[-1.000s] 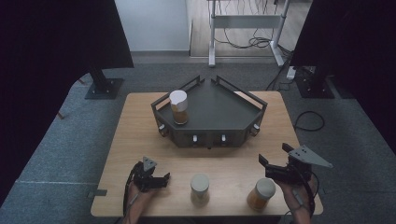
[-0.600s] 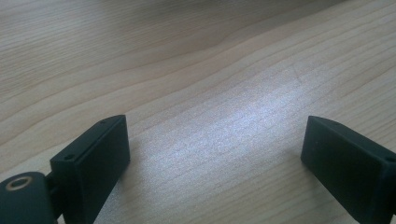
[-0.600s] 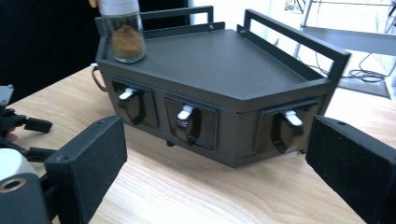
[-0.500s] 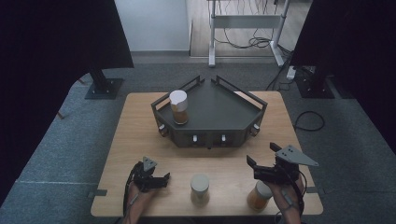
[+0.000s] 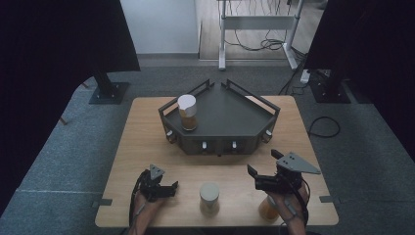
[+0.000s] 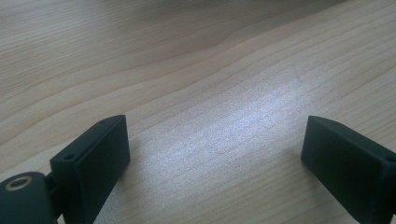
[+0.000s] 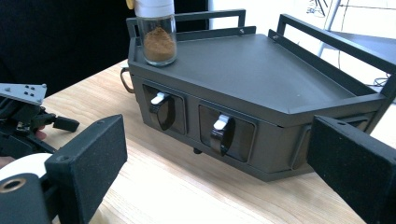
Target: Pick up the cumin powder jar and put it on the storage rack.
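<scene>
A dark, angular rack (image 5: 230, 117) with rails and front knobs stands mid-table. On its back left corner is a white-lidded jar of brown powder (image 5: 187, 111), also seen in the right gripper view as the jar (image 7: 158, 32) on the rack (image 7: 261, 70). A second jar (image 5: 209, 197) stands near the front edge. A third jar with orange contents (image 5: 268, 209) sits partly under my right hand. My right gripper (image 5: 264, 164) hovers open, its jaws facing the rack front (image 7: 215, 158). My left gripper (image 5: 170, 188) rests open over bare wood (image 6: 215, 154).
The wooden table (image 5: 147, 142) sits on grey carpet. Two white-tipped knobs (image 7: 219, 128) stick out of the rack's front. The left gripper (image 7: 28, 116) and a white jar lid (image 7: 21, 168) show at the left of the right gripper view. Black stands and a desk frame are beyond the table.
My right gripper has moved left and slightly forward, now covering most of the orange jar. The left gripper and the jars have stayed put.
</scene>
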`<state>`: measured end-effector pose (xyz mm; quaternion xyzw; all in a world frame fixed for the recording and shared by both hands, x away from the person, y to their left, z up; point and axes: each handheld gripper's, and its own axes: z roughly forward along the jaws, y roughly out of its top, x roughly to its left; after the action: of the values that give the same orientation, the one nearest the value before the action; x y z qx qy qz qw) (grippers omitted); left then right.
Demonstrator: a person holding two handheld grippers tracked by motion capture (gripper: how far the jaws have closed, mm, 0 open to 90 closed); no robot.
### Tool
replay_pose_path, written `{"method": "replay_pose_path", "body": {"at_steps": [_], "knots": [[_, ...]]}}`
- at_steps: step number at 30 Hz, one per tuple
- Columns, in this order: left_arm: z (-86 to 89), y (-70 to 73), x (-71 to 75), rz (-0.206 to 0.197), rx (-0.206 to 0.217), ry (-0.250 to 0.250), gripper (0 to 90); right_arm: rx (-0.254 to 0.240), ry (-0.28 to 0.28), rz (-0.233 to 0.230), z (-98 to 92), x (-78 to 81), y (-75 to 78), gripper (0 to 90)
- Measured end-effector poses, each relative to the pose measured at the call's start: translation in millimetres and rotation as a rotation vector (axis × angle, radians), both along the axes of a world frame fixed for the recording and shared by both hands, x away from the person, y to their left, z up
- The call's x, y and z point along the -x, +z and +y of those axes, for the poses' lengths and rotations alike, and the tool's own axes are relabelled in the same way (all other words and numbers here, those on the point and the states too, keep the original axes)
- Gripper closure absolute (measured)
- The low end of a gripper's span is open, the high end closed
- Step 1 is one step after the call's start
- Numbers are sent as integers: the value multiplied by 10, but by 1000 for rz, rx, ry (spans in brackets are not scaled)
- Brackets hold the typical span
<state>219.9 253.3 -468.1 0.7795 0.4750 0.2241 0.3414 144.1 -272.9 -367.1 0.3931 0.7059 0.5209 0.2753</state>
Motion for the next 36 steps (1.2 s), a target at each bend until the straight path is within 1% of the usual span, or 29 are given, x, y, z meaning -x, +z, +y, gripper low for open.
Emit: {"method": "replay_pose_path", "body": {"at_steps": [9,23,28,36], "knots": [[-7,1,5,0,-1,3,73,-1,24,10,80,-41,1,48],[-16,2,4,1,-3,4,67,-10,70,8,227,-80,6,48],[-16,2,4,1,-3,4,65,-10,92,7,284,-97,-3,48],[-16,2,4,1,-3,4,65,-23,130,9,385,-138,-24,49]]}}
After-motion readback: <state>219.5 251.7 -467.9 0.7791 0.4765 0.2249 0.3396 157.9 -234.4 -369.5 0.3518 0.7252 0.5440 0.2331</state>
